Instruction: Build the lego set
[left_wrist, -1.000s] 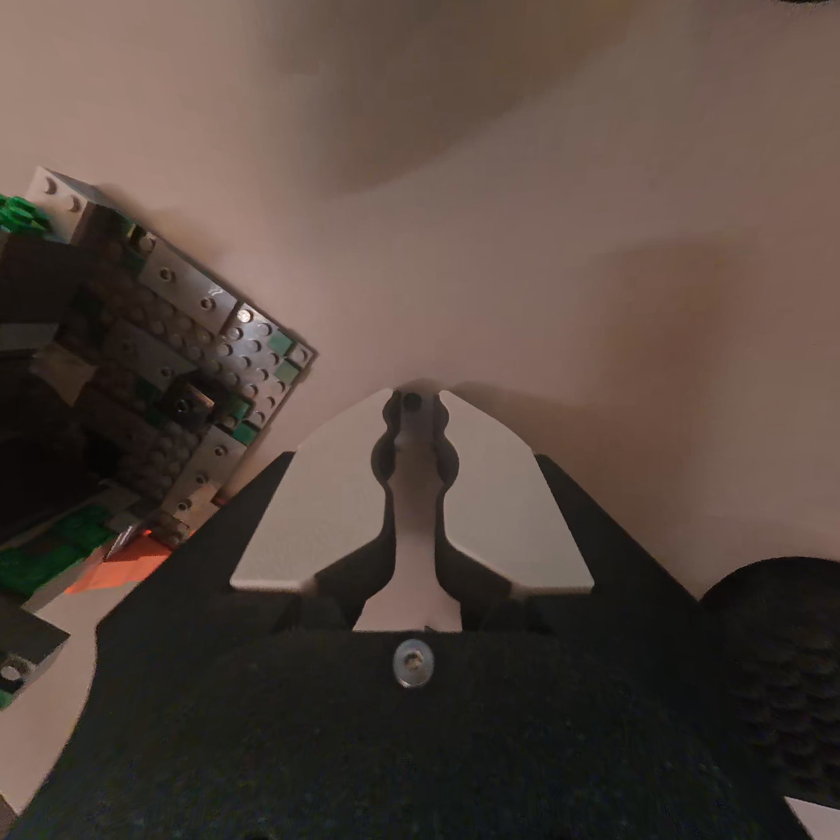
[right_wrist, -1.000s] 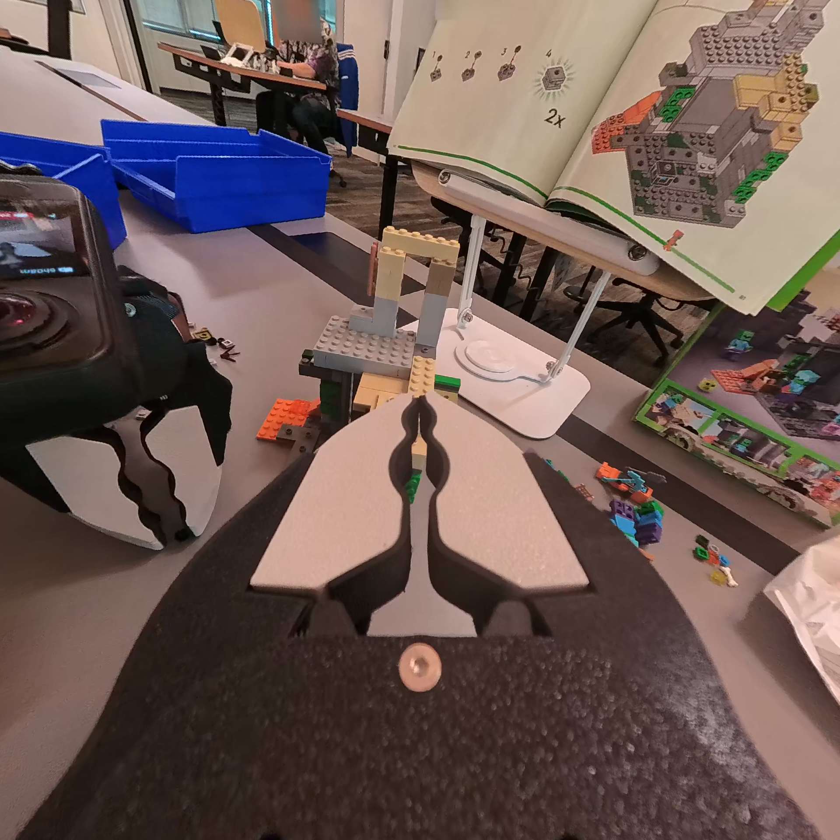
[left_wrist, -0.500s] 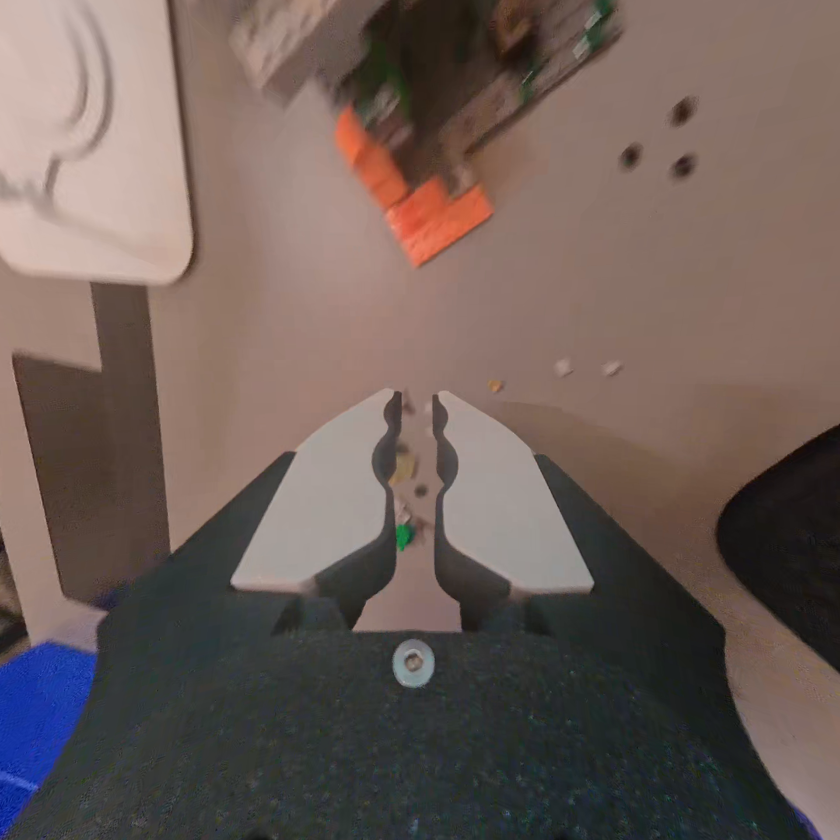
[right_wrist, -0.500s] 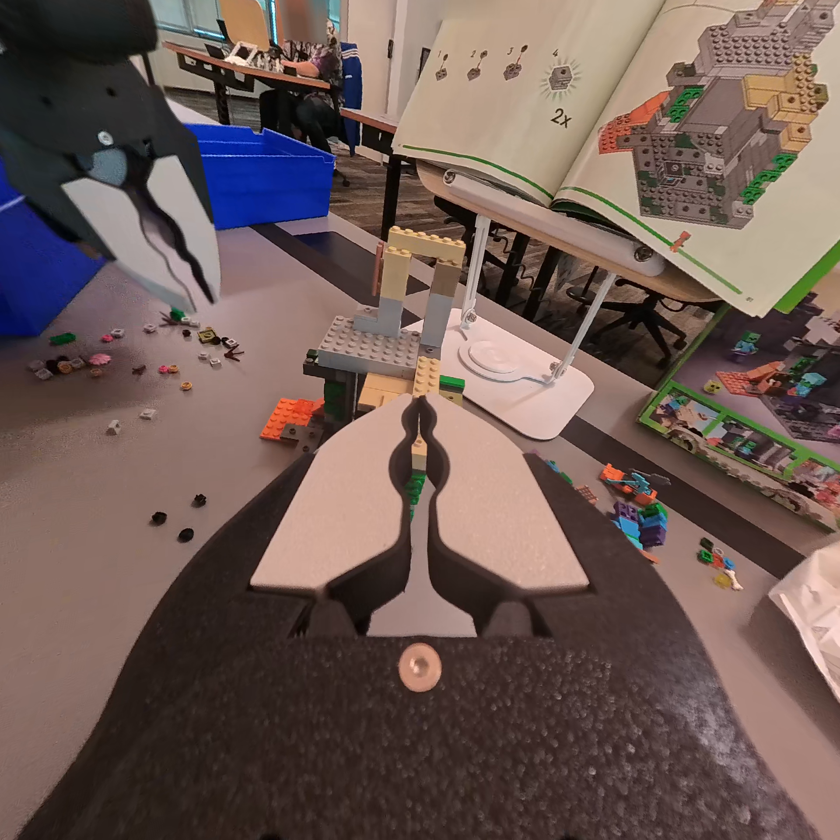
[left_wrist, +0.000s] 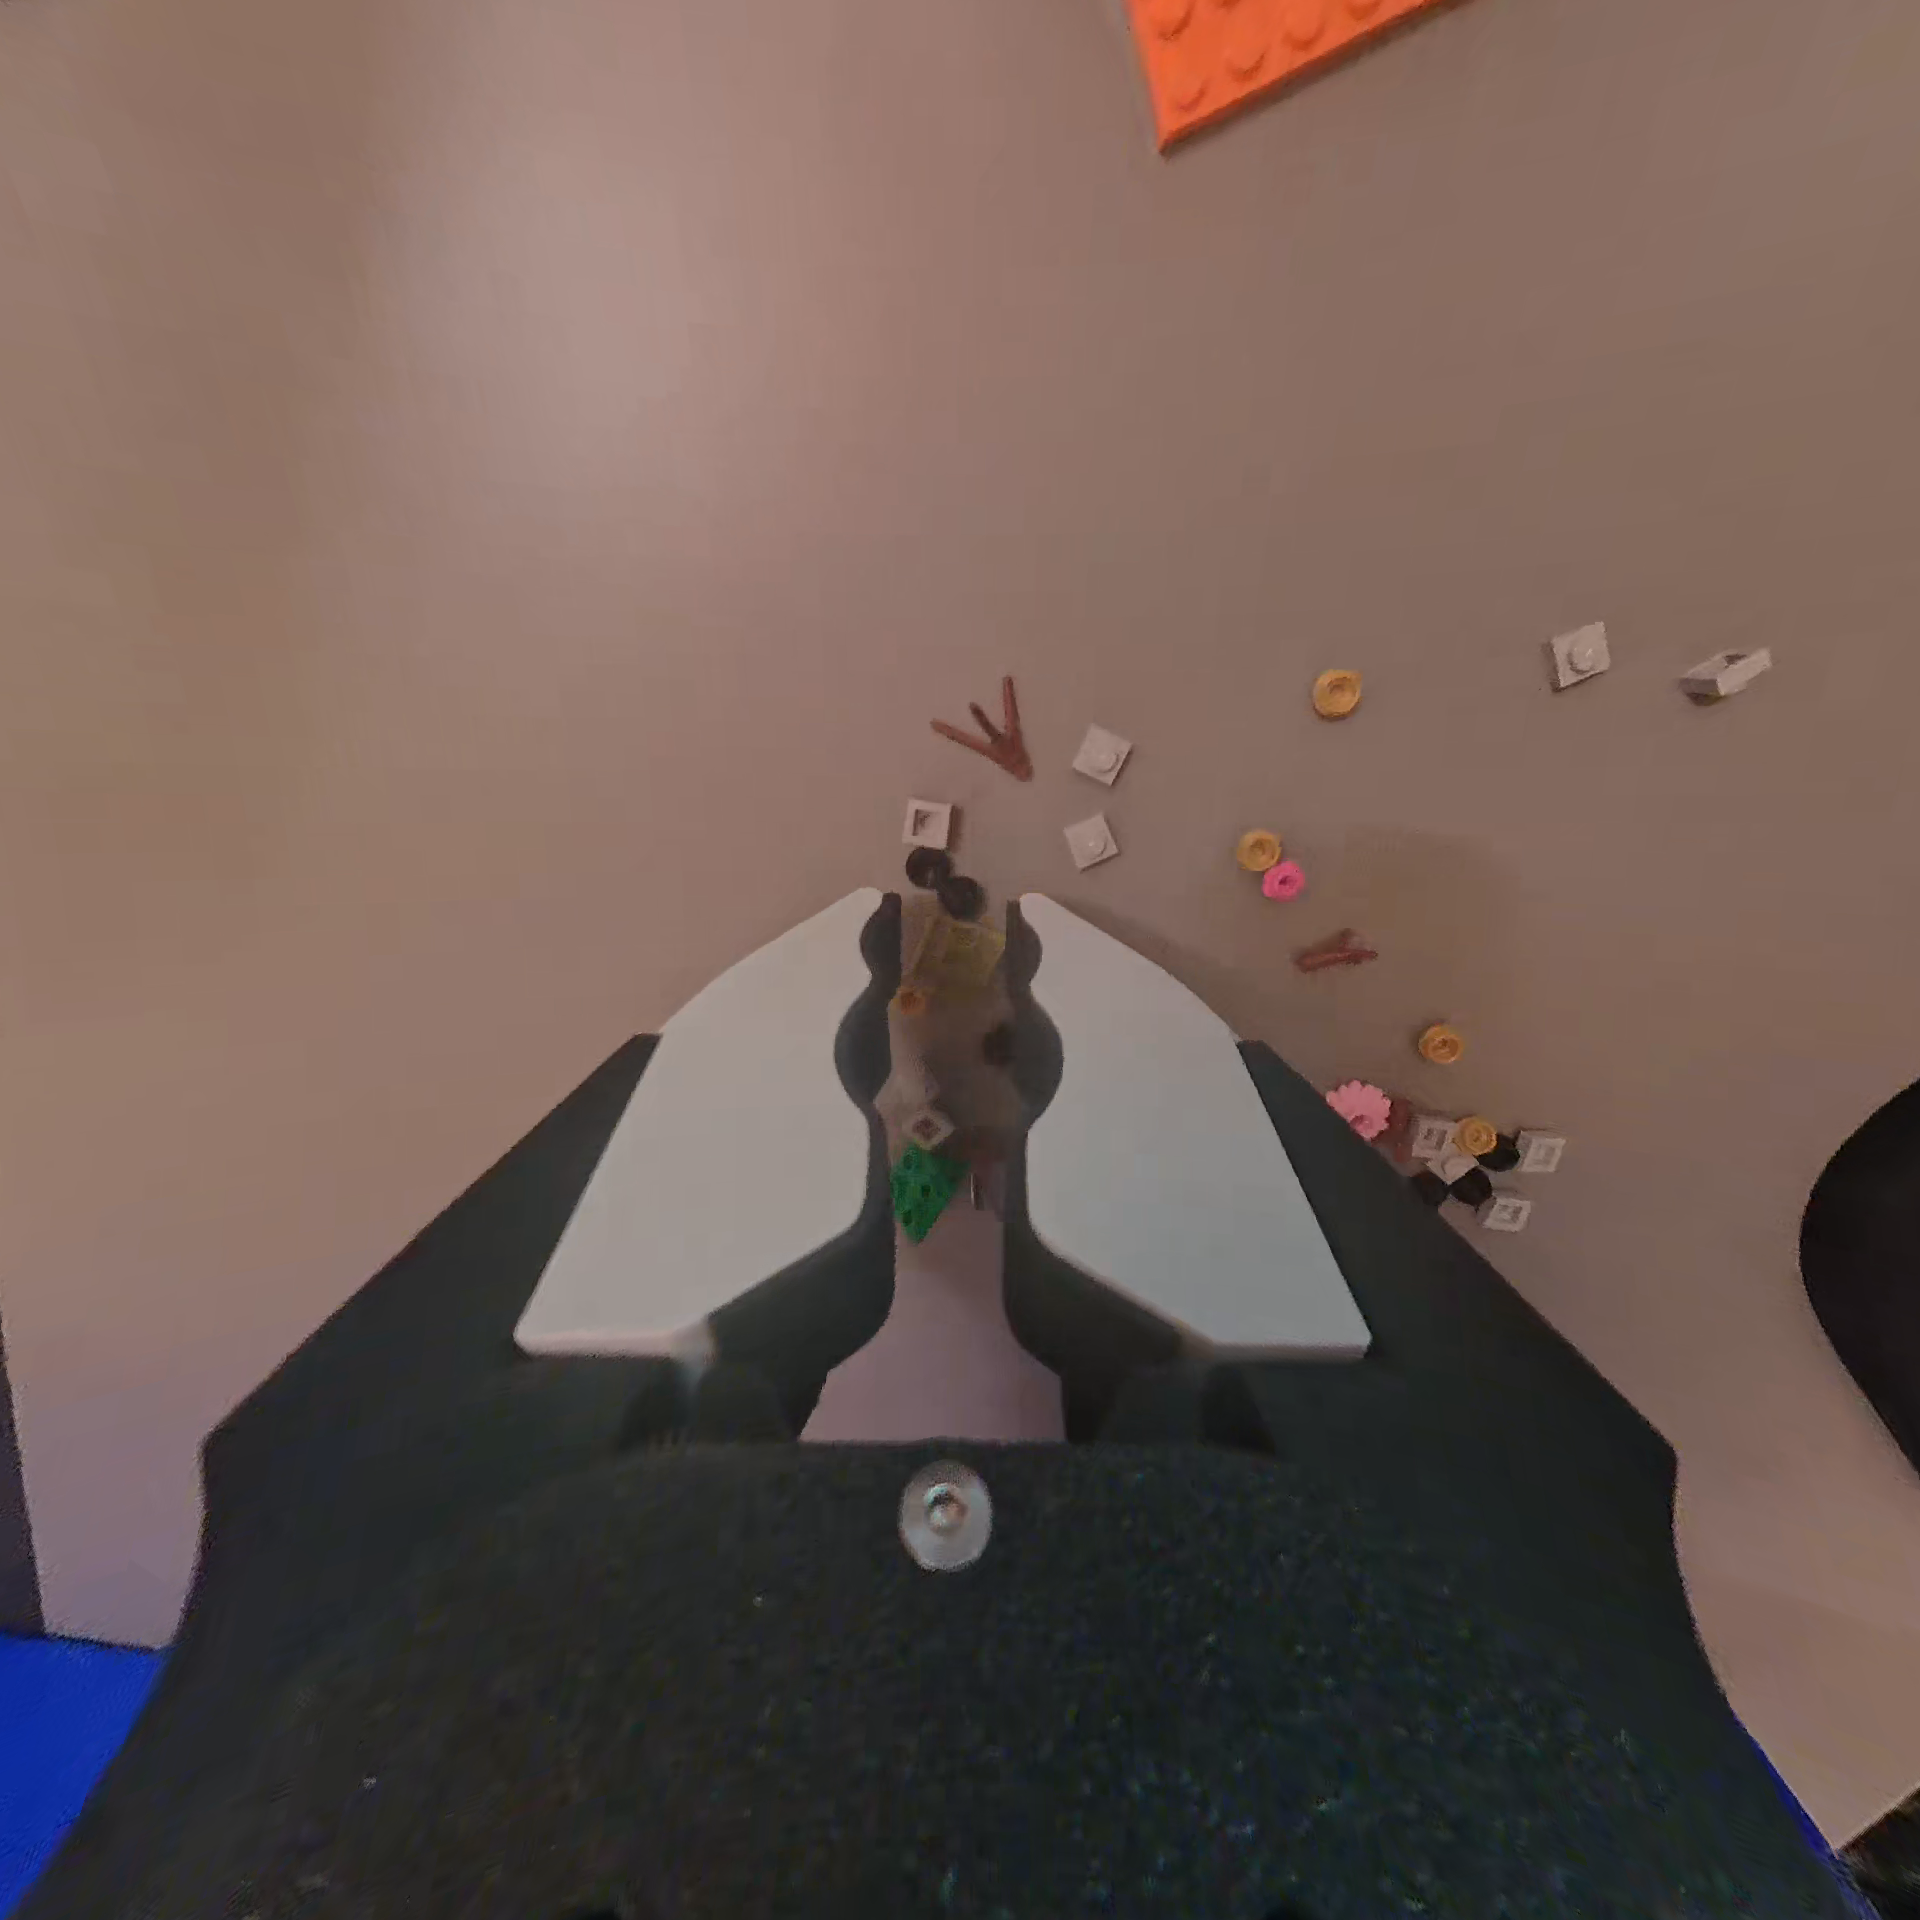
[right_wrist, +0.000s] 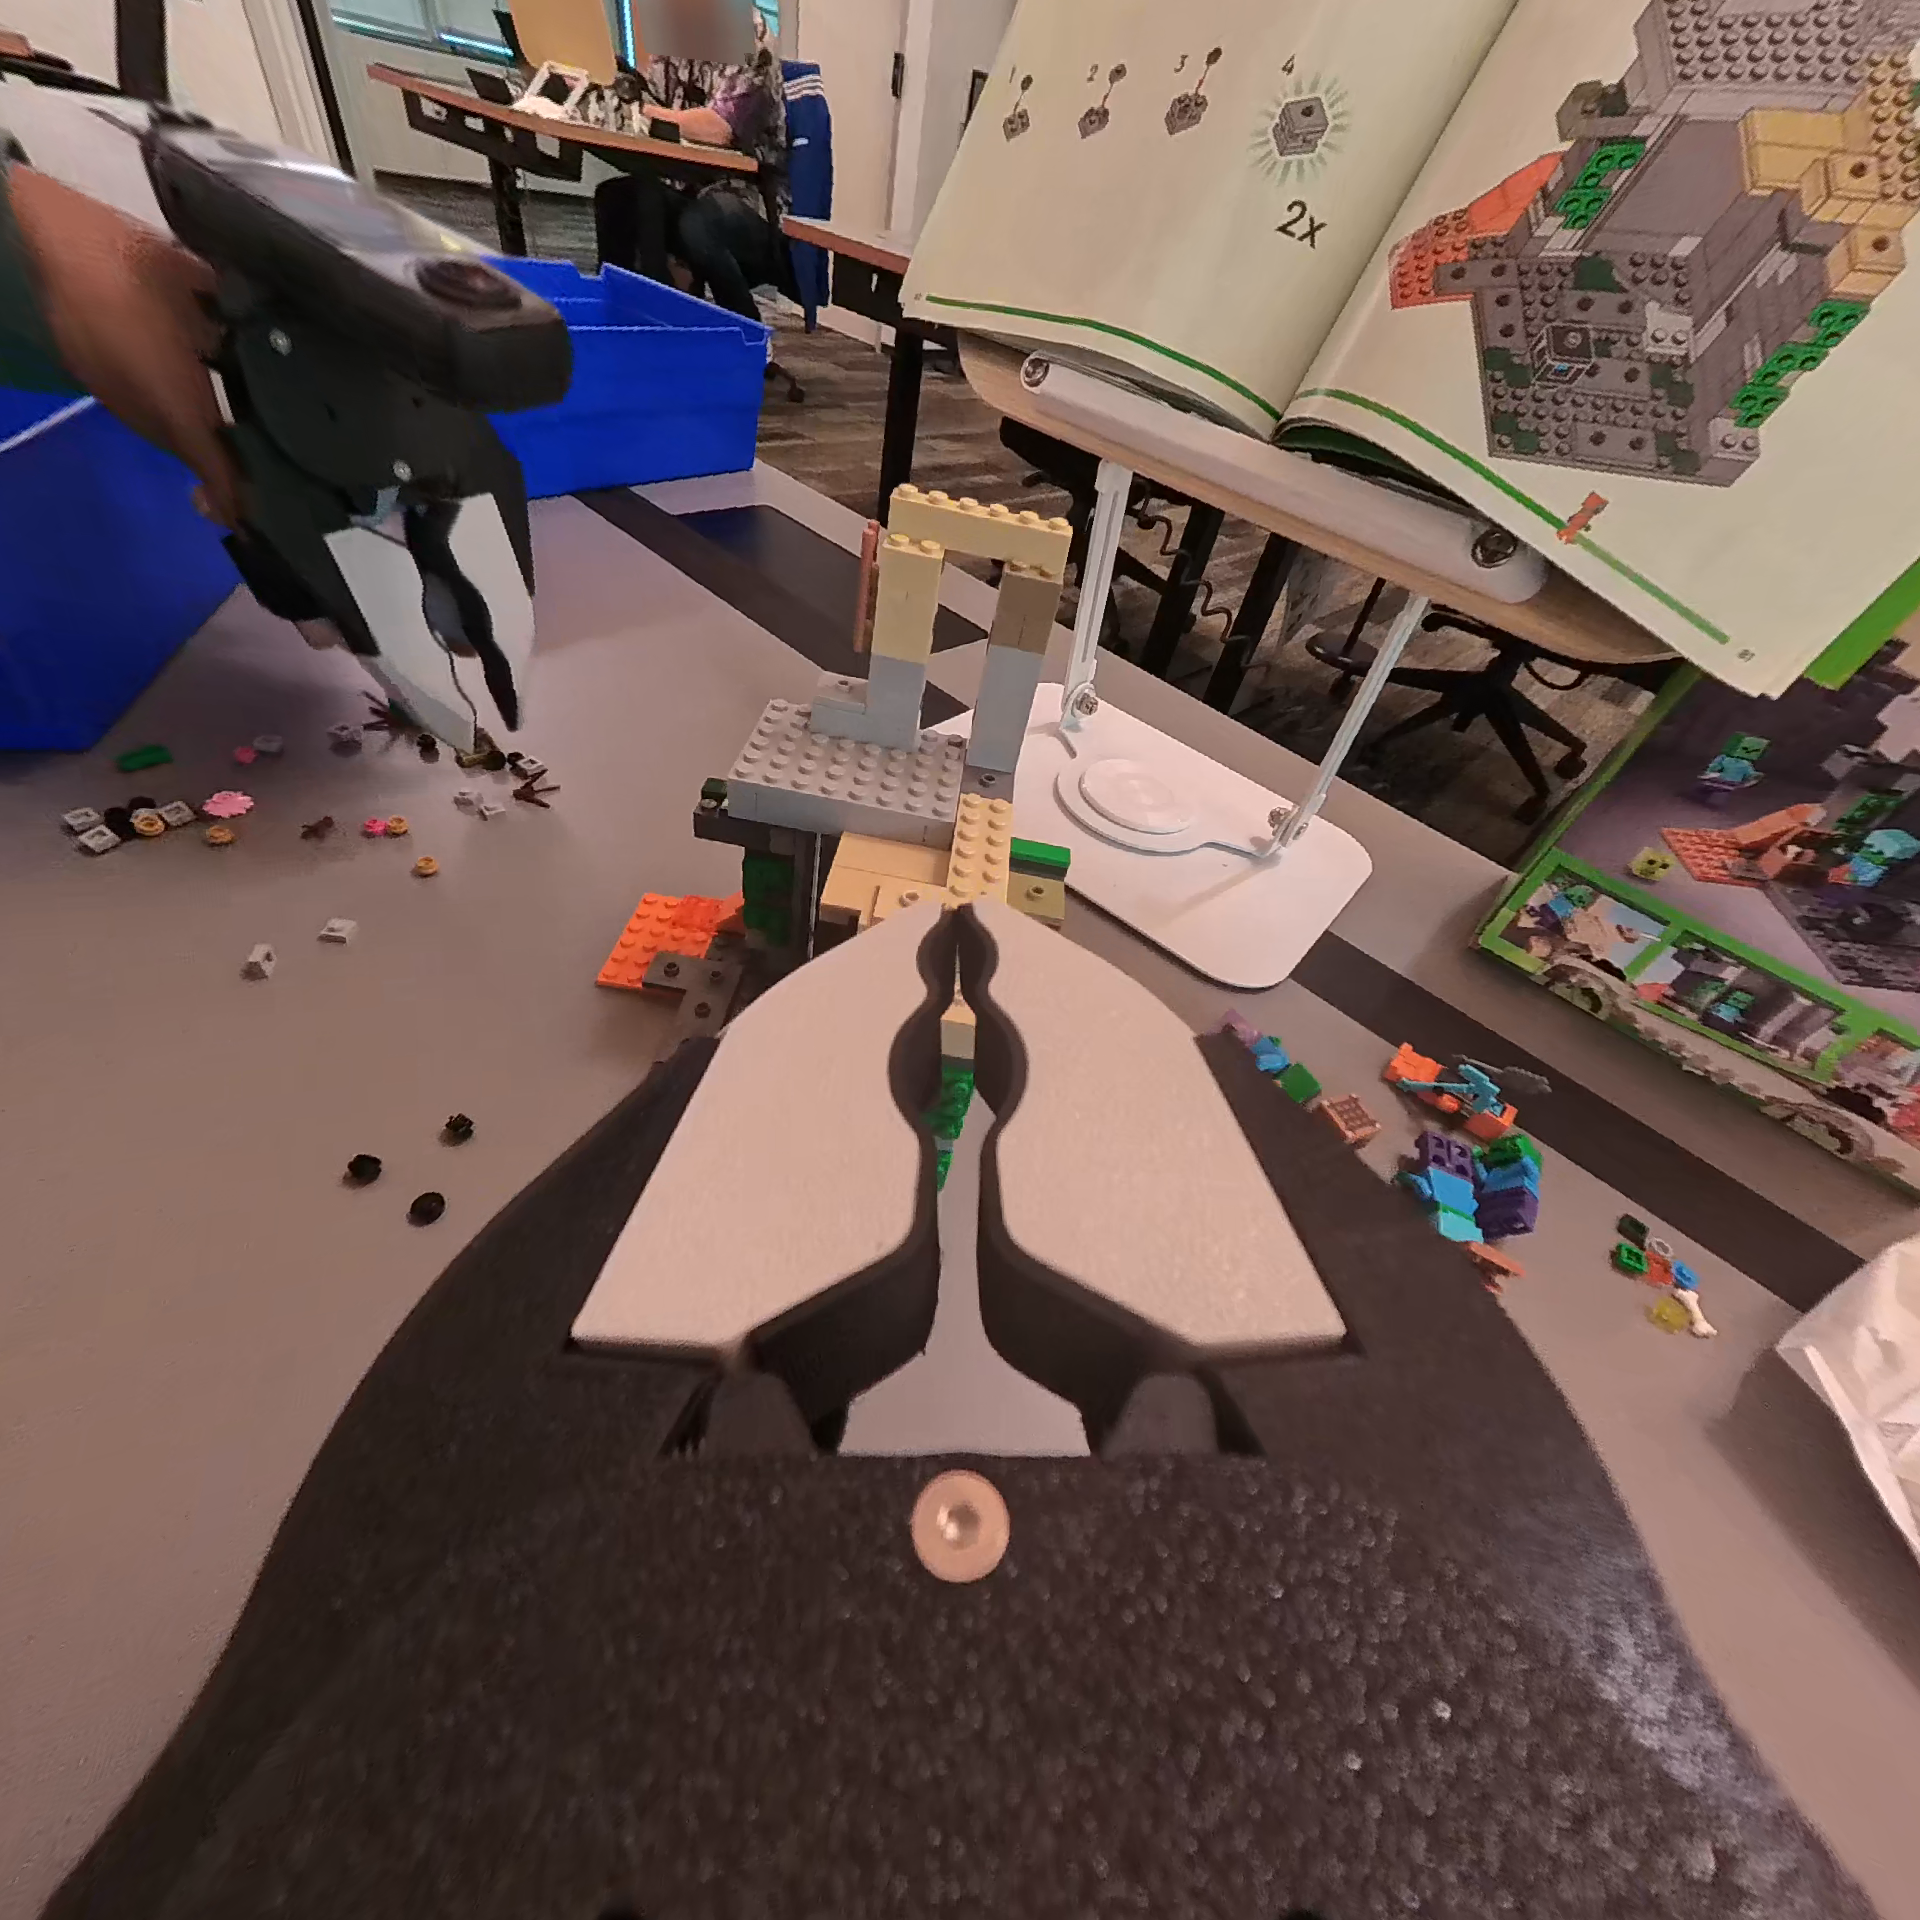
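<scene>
- Right hand-held gripper (right_wrist: 954, 914): tips meet, nothing gripped between them. It sits low over the counter (right_wrist: 260, 1299), pointing at the brick model (right_wrist: 894, 790), tips just short of the model's tan base.
- Brick model: grey studded plate on dark and green bricks, tan arch on two pale columns on top, orange plate (right_wrist: 665, 935) at its left foot.
- Right of that gripper on the counter: clump of blue, purple and green bricks (right_wrist: 1470, 1179), a few tiny loose bits beyond it, a white plastic bag (right_wrist: 1870, 1382) at the frame edge.
- Left hand-held gripper (left_wrist: 948, 906): jaws slightly apart, nothing clamped. It points nearly straight down, tips right at the counter among scattered small parts.
- In the gap between its fingers, lying on the counter: yellow flat piece (left_wrist: 961, 951), green piece (left_wrist: 923, 1190) further back. Pads don't press on either.
- Just ahead of the tips: two black round studs (left_wrist: 940, 878), white square tiles (left_wrist: 928, 824), brown twig piece (left_wrist: 992, 732). To the right: gold round studs (left_wrist: 1335, 691), pink flowers (left_wrist: 1356, 1107).
- Right wrist view shows the same gripper upper left, held by a hand (right_wrist: 114, 312), tips down in that scatter.
- Behind it: blue bins (right_wrist: 634, 384).
- Behind the model: white book stand (right_wrist: 1195, 862) carrying an open instruction booklet (right_wrist: 1351, 239); set box (right_wrist: 1745, 914) to the right.
- Far back: a person seated at a desk (right_wrist: 561, 135).
</scene>
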